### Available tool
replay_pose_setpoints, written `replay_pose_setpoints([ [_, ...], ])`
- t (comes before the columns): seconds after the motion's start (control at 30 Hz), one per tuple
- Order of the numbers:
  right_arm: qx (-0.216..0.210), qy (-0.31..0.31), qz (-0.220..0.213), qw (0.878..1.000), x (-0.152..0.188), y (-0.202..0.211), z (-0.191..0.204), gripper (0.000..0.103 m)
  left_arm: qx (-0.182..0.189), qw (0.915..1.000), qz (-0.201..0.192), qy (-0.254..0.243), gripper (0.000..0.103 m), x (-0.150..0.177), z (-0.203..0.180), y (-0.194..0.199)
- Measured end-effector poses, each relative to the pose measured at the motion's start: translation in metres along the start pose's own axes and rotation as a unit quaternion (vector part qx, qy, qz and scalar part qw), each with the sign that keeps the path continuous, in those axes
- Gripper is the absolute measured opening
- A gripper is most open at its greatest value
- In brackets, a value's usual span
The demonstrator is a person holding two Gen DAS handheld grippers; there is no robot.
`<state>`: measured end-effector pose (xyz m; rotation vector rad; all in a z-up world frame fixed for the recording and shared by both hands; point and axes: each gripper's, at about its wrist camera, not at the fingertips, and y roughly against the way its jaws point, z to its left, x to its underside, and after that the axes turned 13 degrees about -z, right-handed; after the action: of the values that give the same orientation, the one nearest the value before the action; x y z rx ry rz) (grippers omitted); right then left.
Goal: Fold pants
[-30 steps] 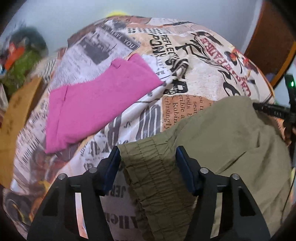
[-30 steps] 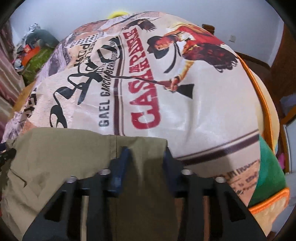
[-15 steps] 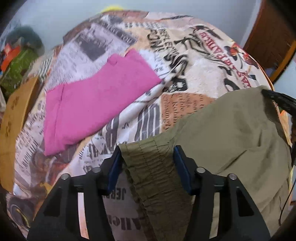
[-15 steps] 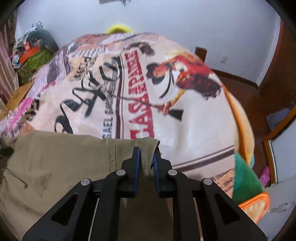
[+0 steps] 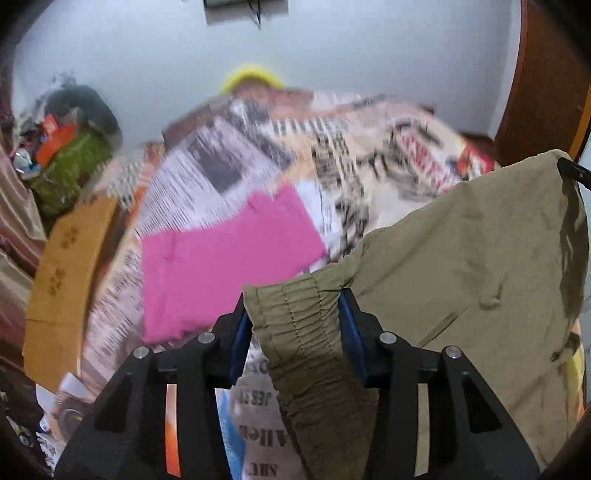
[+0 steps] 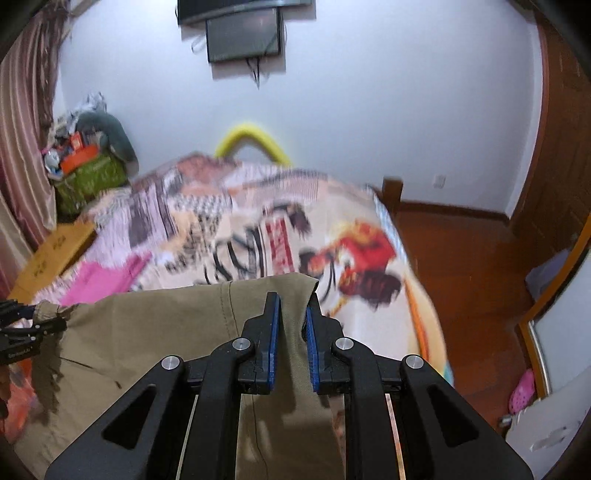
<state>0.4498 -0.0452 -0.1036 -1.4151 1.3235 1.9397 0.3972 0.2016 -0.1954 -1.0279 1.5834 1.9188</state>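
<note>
Bed (image 6: 258, 206) with the newsprint-and-poster print cover is filling most of both views, blurred; white wall (image 6: 369, 92) behind it, a dark wall-mounted screen (image 6: 242, 35) hanging up top in the right wrist view, wooden floor (image 6: 461, 258) running along the bed's right side; olive pants (image 5: 461, 266) are hanging stretched between the two tongs, lifted above the bed cover, cloth draping down from both grip points; pink garment (image 5: 221, 258) is lying flat on the bed, beyond and to the left of the pants; cardboard box (image 5: 62, 258) is sitting at the bed's left edge, a green bag (image 6: 90, 181) piled with clutter standing in the far-left corner; yellow curved thing (image 6: 255, 140) is poking up behind the far end of the bed, can't tell what it is; left tongs (image 5: 295, 317) are clenching the gathered elastic waistband, jaws fairly wide with the bunched band filling the gap; right tongs (image 6: 291, 321) are clamping the top edge of the pants near a corner, blue pads (image 6: 274, 332) pressing a fold of cloth, narrow gap.
</note>
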Motion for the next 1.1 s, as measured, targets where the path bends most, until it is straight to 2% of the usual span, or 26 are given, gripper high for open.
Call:
replay_pose_setpoints([
  [0.17, -0.006, -0.018, -0.044, 0.999, -0.034, 0.033, 0.0, 0.012, -0.003, 0.9989, -0.047, -0.007, 0.045, -0.025, 0.004, 0.042],
  [0.33, -0.011, -0.017, -0.057, 0.998, -0.037, 0.058, 0.006, 0.011, -0.006, 0.9978, -0.063, -0.021, 0.045, -0.027, 0.003, 0.07],
  [0.73, -0.022, -0.03, -0.04, 0.999, 0.007, 0.113, 0.006, 0.011, 0.017, 0.9969, -0.063, -0.044, 0.045, 0.013, -0.007, 0.121],
  [1.1, -0.027, -0.036, -0.004, 0.999, 0.066, 0.16, 0.015, 0.011, 0.03, 0.9928, -0.055, -0.102, 0.045, 0.084, -0.035, 0.167],
])
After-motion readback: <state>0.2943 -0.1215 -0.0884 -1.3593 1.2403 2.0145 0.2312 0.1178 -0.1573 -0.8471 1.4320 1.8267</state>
